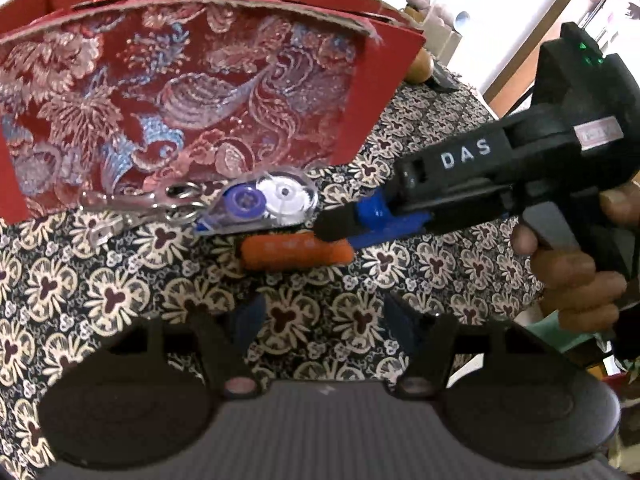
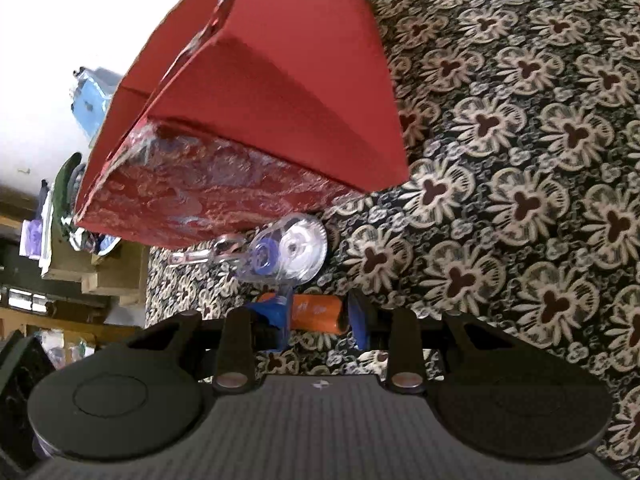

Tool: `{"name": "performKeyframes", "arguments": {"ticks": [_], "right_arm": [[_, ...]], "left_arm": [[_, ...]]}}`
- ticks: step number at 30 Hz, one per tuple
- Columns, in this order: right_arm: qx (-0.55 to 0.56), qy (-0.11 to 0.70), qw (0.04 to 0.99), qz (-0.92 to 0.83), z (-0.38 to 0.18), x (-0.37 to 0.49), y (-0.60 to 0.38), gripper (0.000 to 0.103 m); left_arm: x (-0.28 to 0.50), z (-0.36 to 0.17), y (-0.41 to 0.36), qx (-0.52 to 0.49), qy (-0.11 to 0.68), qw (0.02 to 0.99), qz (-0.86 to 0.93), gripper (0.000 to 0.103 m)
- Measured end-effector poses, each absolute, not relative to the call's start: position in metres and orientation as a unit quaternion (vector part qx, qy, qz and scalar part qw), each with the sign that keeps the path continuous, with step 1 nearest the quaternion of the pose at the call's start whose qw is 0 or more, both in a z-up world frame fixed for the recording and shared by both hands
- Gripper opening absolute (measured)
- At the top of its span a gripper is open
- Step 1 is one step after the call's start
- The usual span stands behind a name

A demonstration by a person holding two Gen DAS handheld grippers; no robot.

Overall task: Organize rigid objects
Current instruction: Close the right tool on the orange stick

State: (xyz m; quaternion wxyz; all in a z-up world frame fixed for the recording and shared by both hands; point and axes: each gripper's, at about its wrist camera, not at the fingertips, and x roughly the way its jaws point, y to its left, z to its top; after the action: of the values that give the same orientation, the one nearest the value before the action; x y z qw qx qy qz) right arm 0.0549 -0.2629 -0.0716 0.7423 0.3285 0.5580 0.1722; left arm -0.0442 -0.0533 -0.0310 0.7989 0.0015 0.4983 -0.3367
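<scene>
Between right jaws, stubby orange bar [image 2: 318, 313]

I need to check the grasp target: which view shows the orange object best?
Left wrist: the orange object lies in full length on the cloth. The right wrist view shows only its middle, between the right gripper fingers.
</scene>
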Motion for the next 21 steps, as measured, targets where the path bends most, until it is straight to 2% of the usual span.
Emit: {"name": "performKeyframes", "arguments": {"ticks": [9, 16, 21], "right_arm": [[0.379, 0.606, 0.652, 0.253, -0.091, 0.058, -0.241, 0.013], [0.313, 0.571, 0.701, 0.291, -0.063, 0.062, -0.239, 0.014], [0.284, 0.558, 0.723, 0.293, -0.067, 0.076, -0.228, 0.014]], "left_arm": [[-0.054, -0.032, -0.033, -0.018, 0.502, 0.809, -0.306, 0.067], [-0.053, -0.031, -0.031, -0.027, 0.498, 0.828, -0.255, 0.067], [-0.051, -0.033, -0.041, -0.033, 0.487, 0.845, -0.219, 0.067]]}}
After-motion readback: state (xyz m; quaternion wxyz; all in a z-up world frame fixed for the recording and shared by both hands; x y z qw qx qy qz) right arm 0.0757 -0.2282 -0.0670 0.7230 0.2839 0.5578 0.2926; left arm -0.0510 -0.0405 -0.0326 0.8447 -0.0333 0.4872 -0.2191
